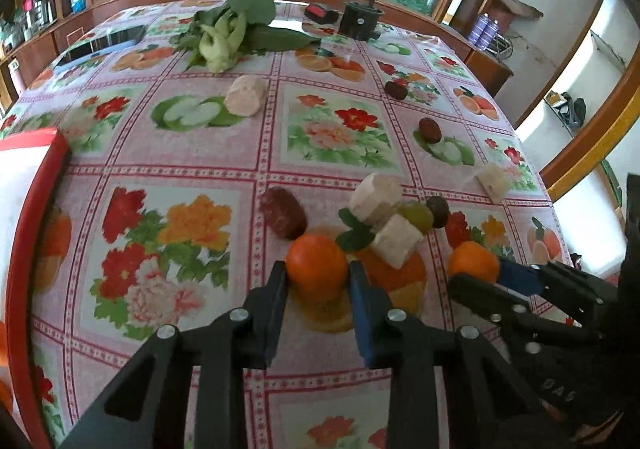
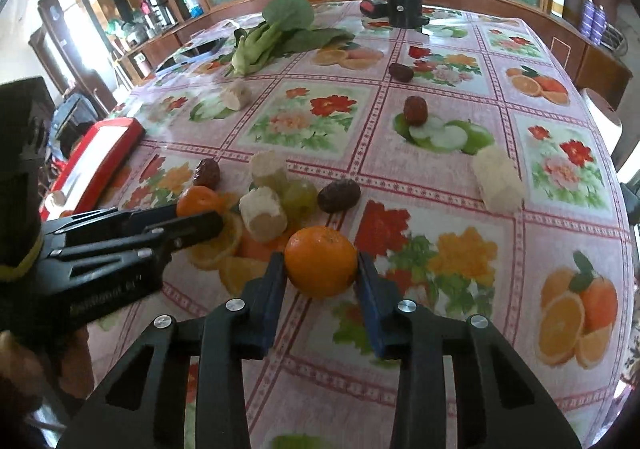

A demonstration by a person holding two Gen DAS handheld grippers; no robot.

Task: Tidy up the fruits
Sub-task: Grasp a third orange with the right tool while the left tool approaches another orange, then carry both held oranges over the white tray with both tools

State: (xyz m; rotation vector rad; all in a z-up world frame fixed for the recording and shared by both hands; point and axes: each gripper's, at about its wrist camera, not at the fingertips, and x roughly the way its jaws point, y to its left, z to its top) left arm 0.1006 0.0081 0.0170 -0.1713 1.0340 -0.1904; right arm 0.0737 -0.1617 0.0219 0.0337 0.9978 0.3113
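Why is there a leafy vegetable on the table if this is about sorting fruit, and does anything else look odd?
The leafy greens lie at the far end, apart from the fruit. White cut chunks sit mixed among the dates and a green grape. Otherwise nothing looks spilled or damaged; the left tool and the right tool each grip an orange.

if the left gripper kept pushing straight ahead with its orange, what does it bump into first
Probably the pale cut cube just beyond the orange that the left gripper grips, with a green grape behind it. Depth is hard to judge in the fisheye view.

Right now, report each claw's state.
Left claw: shut on the left orange.
Right claw: shut on the right orange.
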